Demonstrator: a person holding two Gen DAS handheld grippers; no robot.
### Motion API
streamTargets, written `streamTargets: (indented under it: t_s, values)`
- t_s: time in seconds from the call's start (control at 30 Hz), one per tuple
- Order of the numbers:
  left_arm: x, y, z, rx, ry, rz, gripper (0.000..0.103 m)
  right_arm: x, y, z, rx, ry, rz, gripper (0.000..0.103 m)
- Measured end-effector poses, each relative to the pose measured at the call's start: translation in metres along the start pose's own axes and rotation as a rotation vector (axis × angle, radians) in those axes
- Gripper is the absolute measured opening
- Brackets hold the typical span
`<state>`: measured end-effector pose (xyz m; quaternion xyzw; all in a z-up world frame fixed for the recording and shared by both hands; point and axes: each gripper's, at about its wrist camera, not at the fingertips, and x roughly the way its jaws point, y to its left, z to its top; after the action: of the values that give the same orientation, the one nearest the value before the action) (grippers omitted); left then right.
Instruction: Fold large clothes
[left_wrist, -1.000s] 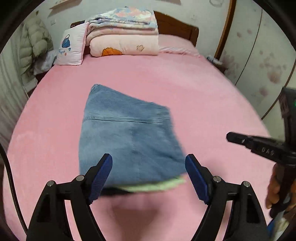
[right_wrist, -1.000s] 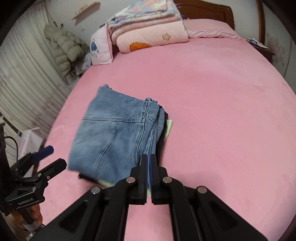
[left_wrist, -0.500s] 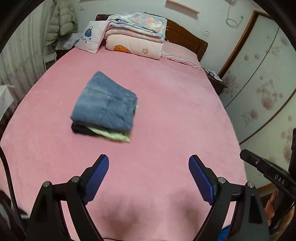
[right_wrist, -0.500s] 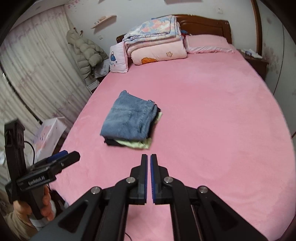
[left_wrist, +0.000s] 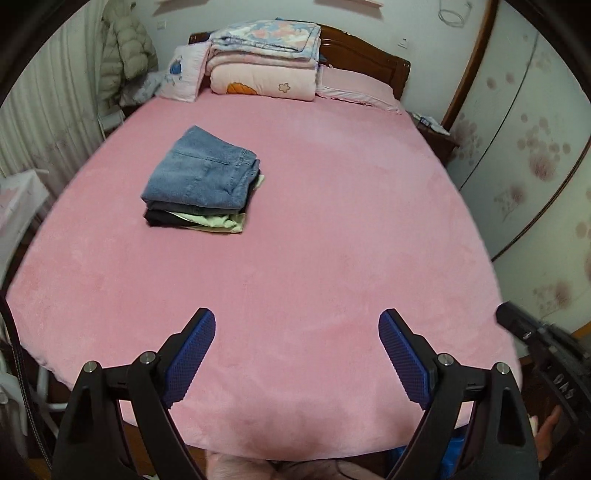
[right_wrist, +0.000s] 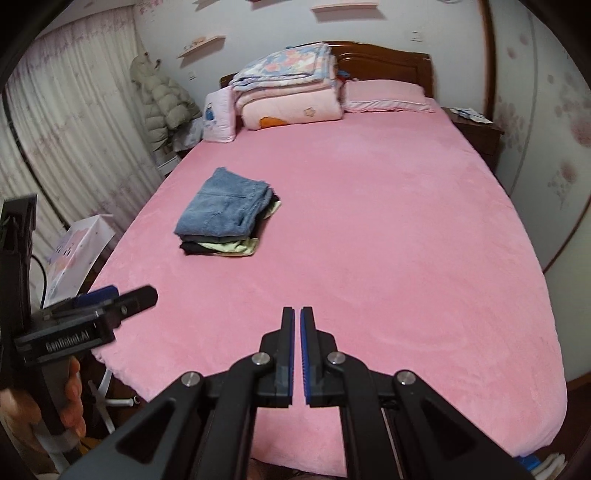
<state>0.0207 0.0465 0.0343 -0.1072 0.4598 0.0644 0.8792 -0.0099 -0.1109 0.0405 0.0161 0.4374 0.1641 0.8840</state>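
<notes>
Folded blue jeans (left_wrist: 201, 175) lie on top of a small stack with a black garment (left_wrist: 162, 219) and a pale green garment (left_wrist: 218, 222), on the left middle of the pink bed (left_wrist: 332, 240). The stack also shows in the right wrist view (right_wrist: 225, 210). My left gripper (left_wrist: 297, 334) is open and empty above the bed's near edge, far from the stack. My right gripper (right_wrist: 297, 315) is shut and empty, also near the foot of the bed. The left gripper shows in the right wrist view (right_wrist: 110, 299).
Folded quilts (left_wrist: 266, 62) and pillows (left_wrist: 184, 74) are piled at the wooden headboard (left_wrist: 369, 62). A puffy coat (left_wrist: 125, 55) hangs at the left by curtains. A nightstand (right_wrist: 476, 129) stands at the right, beside wardrobe doors (left_wrist: 535, 147). A white box (right_wrist: 77, 247) sits left of the bed.
Both grippers have pulled back from the stack toward the foot of the bed. The right gripper has let go of the jeans, which now rest on the stack.
</notes>
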Motion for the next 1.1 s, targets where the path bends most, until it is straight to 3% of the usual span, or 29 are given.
streamTargets:
  t_s: [0.07,0.13,0.23,0.5,1.1]
  values:
    - [-0.002,-0.01,-0.01,0.022,-0.011,0.022,0.089,-0.004,-0.004,-0.005,0.01,-0.011,-0.016,0.01]
    - [-0.004,-0.016,-0.015,0.028,-0.008,0.022,0.089,-0.006,-0.007,-0.008,0.028,-0.016,-0.024,0.027]
    - [-0.006,-0.023,-0.02,0.038,-0.021,0.041,0.089,-0.008,-0.006,-0.011,0.031,-0.024,-0.041,0.039]
    - [-0.005,-0.043,-0.026,0.103,-0.005,0.058,0.089,-0.001,0.004,-0.021,-0.001,0.015,-0.036,0.04]
    - [-0.011,-0.059,-0.016,0.146,-0.051,0.054,0.089,0.0,-0.002,-0.018,0.023,0.025,-0.067,0.044]
